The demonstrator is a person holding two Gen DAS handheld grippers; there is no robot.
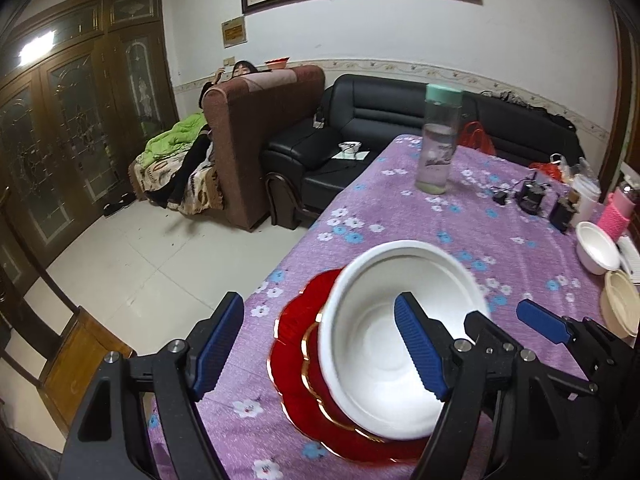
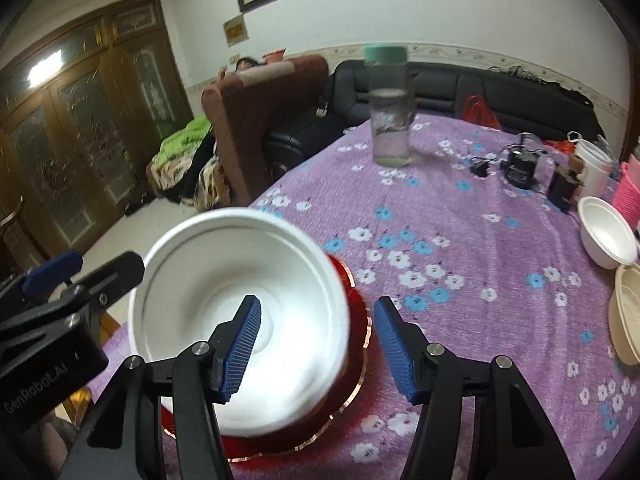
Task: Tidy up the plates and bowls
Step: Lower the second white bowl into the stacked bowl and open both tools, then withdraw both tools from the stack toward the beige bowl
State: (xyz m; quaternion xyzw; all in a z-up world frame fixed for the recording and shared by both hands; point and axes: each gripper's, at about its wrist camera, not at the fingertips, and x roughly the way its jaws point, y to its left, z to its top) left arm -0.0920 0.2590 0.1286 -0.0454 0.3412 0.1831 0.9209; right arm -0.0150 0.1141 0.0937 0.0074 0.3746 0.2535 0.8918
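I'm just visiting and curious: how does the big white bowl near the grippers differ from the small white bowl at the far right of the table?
The big white bowl sits tilted on a red scalloped plate; the small white bowl stands on the purple floral tablecloth. The big one looms between both grippers; the small one stands apart, beside a beige bowl. Both are plain white, round and empty.

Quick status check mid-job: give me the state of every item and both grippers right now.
White bowl: upright on the red plate, empty.
Red plate: flat on the table, under the bowl.
Left gripper: open, straddling the bowl's left rim.
Right gripper: open, straddling the bowl's right rim.
Bottle: upright, capped.
Second white bowl: upright, empty.
Beige bowl: upright at table edge.
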